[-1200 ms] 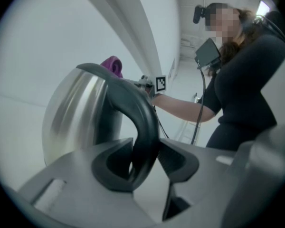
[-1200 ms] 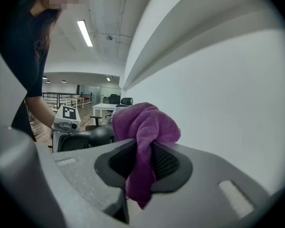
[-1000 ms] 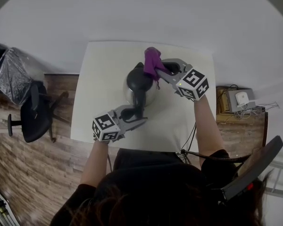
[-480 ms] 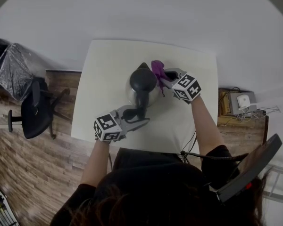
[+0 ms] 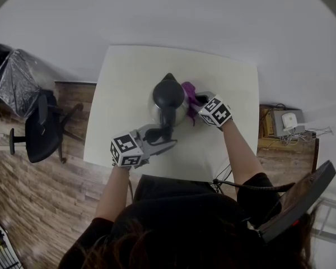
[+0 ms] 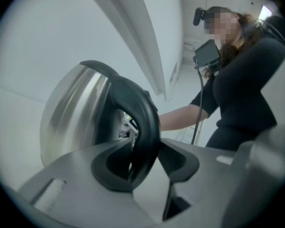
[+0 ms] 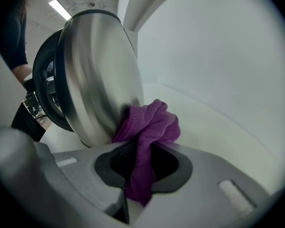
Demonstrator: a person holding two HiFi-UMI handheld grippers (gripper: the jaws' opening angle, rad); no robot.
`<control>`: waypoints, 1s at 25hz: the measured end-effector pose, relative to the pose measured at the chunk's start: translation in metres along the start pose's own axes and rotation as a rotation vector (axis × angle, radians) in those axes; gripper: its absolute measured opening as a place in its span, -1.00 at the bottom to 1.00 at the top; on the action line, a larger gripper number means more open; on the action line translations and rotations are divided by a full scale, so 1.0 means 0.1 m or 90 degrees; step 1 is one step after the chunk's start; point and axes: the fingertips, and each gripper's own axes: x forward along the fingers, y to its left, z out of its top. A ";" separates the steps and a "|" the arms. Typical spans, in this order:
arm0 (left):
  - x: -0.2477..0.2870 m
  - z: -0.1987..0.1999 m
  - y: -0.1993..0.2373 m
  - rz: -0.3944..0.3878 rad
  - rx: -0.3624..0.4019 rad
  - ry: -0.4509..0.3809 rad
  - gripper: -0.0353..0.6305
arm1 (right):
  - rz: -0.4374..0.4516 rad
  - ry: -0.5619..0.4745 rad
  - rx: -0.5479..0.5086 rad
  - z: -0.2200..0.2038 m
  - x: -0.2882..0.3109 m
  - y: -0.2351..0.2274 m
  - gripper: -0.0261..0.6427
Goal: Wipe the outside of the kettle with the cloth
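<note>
**Purple cloth pressed on the steel kettle wall**

The purple cloth is gripped firmly between the jaws of the right gripper. A thick bunch of it stands out beyond the fingertips, and a short end hangs down behind the pads. Just ahead of these fingertips the bunch is pressed on the lower part of the kettle, and the shiny steel wall rises up and to the left of the jaws. No gap is seen between cloth and metal.

The jaws of the left gripper are closed on the black handle of the kettle. The handle passes upright between the two pads and is touched by both of them. The steel body is found just beyond the fingertips, a little to their left.

In the head view the kettle is seen standing on the white table, between the two pairs of fingertips. The left fingertips are at its near side, where the handle is. The right fingertips are at its right side, with the cloth between them and the wall. The black lid is turned up and the spout points away from both grippers. A dark chair stands well apart from the left fingertips, on the wooden floor beside the table.
</note>
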 end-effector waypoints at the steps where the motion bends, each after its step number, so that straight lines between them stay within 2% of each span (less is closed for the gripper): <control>1: 0.00 0.00 0.00 0.001 0.000 0.000 -0.39 | -0.001 0.004 0.001 -0.03 0.01 0.01 -0.69; 8: 0.01 0.00 0.03 0.005 -0.008 -0.003 -0.39 | -0.027 -0.005 0.038 -0.01 -0.05 -0.03 -0.69; 12: 0.00 0.03 0.02 0.006 -0.007 -0.005 -0.44 | -0.048 -0.065 0.052 0.30 -0.31 -0.10 -0.69; 16: 0.00 0.02 -0.05 0.018 0.007 0.005 -0.28 | -0.063 -0.111 0.033 0.52 -0.64 -0.06 -0.69; 19: -0.03 0.00 -0.06 0.036 0.020 0.012 -0.26 | -0.065 -0.154 0.027 0.67 -0.90 0.00 -0.69; 25: -0.15 0.18 -0.04 0.063 0.031 -0.033 -0.26 | -0.065 -0.239 -0.005 1.06 -1.34 0.18 -0.69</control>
